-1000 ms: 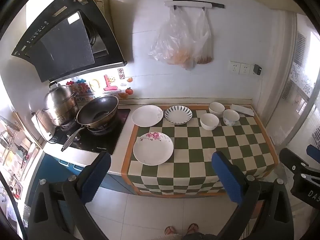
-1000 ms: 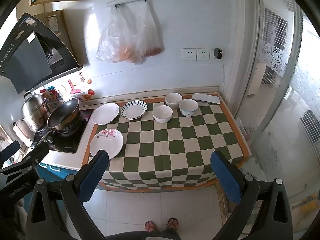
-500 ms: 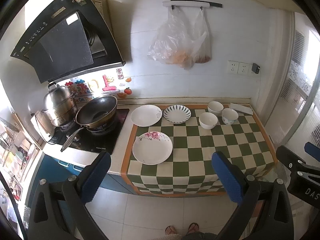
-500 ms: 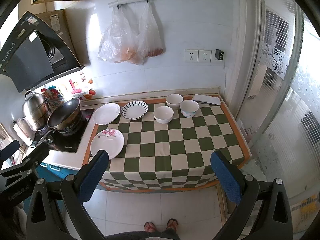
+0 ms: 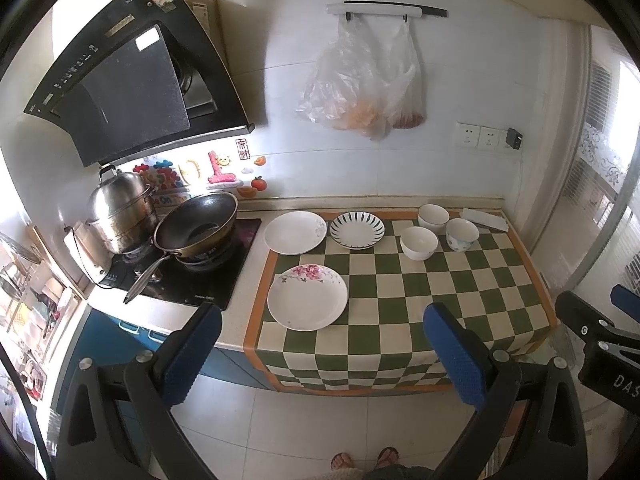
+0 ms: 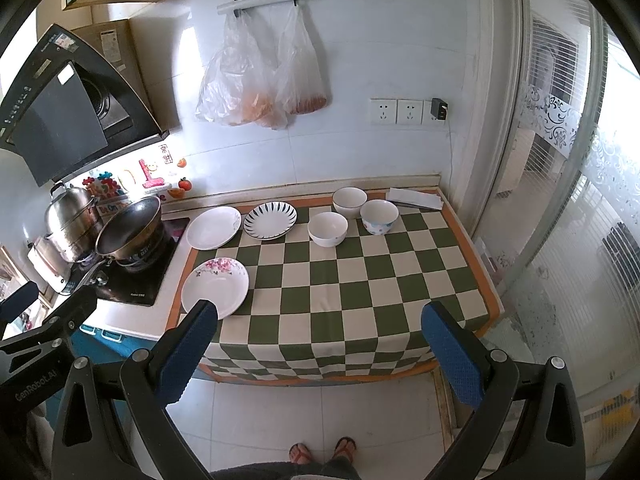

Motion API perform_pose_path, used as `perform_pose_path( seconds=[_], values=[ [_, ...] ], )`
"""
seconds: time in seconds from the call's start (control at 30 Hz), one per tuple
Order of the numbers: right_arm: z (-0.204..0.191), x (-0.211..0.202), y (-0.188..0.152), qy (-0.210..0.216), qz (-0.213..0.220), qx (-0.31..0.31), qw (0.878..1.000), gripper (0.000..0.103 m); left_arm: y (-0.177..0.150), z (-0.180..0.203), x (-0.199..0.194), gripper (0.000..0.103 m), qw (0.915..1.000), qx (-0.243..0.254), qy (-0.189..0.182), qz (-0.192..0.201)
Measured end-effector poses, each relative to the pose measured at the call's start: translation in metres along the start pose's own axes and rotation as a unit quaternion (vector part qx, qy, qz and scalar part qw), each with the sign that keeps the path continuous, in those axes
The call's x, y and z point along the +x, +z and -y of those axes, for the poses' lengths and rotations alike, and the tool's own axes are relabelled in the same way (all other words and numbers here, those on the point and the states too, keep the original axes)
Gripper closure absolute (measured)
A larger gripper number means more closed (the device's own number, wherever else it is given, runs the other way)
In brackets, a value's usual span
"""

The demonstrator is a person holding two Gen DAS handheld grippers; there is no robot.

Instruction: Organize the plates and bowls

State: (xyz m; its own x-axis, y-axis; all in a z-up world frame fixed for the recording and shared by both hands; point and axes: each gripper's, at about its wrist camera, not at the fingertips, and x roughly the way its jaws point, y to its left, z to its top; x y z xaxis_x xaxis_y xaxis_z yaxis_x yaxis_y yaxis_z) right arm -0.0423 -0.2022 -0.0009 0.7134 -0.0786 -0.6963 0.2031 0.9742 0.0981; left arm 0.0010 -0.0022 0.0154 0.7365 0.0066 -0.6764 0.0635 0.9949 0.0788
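On the green checked cloth (image 5: 404,300) lie a flowered plate (image 5: 307,302) near the front left, a plain white plate (image 5: 294,233) and a striped plate (image 5: 357,230) at the back. Three bowls stand at the back right: one white (image 5: 419,242), one white with a dark rim (image 5: 433,218), one patterned (image 5: 462,234). The same plates (image 6: 215,288) and bowls (image 6: 328,229) show in the right wrist view. My left gripper (image 5: 322,354) and right gripper (image 6: 320,354) are both open, empty, held high and well short of the counter.
A wok (image 5: 196,222) and a steel pot (image 5: 120,212) sit on the stove at the left under a range hood (image 5: 132,76). Plastic bags (image 5: 364,92) hang on the wall. A folded paper (image 5: 484,219) lies at the back right corner. A glass partition (image 6: 560,200) stands at the right.
Both grippers have drifted slightly back and to the side; the counter looks a little shifted in view. Nothing on the counter has moved.
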Motion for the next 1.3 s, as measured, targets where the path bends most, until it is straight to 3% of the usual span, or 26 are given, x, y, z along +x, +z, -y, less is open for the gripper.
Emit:
perform_pose_path(
  seconds=[1.3],
  values=[
    [0.0037, 0.0061, 0.003, 0.001, 0.007, -0.001, 1.0, 0.0, -0.0034, -0.0019, 0.0016, 0.0, 1.0, 0.001, 0.0, 0.003]
  ],
)
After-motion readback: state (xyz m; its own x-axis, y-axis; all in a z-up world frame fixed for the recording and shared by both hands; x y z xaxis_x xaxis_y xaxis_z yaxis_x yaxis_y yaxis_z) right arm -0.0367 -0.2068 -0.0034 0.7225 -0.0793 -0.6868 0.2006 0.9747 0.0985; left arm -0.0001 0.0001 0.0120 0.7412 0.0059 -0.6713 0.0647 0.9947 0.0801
